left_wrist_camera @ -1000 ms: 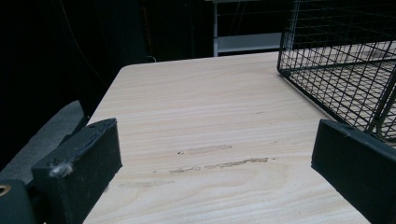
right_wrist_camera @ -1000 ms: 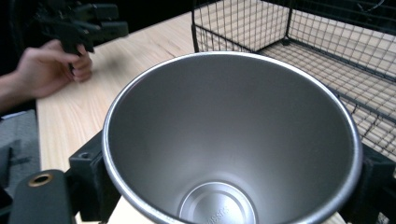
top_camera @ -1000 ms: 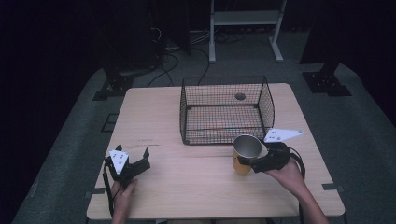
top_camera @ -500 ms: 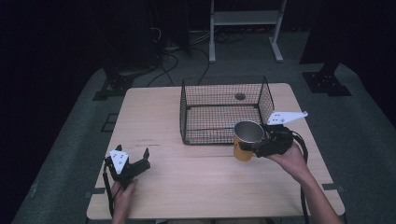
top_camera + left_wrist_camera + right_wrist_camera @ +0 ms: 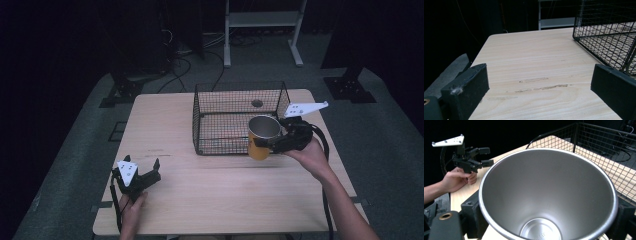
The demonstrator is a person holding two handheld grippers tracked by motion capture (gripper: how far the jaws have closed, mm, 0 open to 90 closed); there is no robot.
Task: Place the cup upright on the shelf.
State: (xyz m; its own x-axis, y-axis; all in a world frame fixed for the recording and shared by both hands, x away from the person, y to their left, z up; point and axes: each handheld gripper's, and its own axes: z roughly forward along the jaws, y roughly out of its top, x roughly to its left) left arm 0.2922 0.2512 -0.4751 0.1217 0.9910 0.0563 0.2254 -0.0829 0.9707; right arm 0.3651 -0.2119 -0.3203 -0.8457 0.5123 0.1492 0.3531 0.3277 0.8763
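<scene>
Right gripper point(image 5: 272, 142) is clamped on a metal cup point(image 5: 262, 136) — yellow outer wall, bare steel inside. In the high view the cup is upright, held at the front right corner of the black wire basket point(image 5: 240, 117), overlapping the basket's front wall; whether it touches the mesh I can't tell. In the right gripper view the cup's mouth point(image 5: 549, 195) sits between the two black jaws, one pad pressed against each side of the rim, and the steel interior is empty down to the bottom disc.

The basket stands on the far right half of the light wooden table point(image 5: 170, 125), open at the top, with a small round thing point(image 5: 257, 103) at its far side — too small to identify.

Left gripper point(image 5: 142, 167) sits low at the near left of the table, well apart from basket and cup, jaws spread wide with nothing between them. In the left gripper view the two pads stand far apart over bare wood with a few dark scuff marks point(image 5: 541, 83), and the basket's corner point(image 5: 609, 32) shows at upper right. The left hand point(image 5: 459, 178) wraps the handle from below.
</scene>
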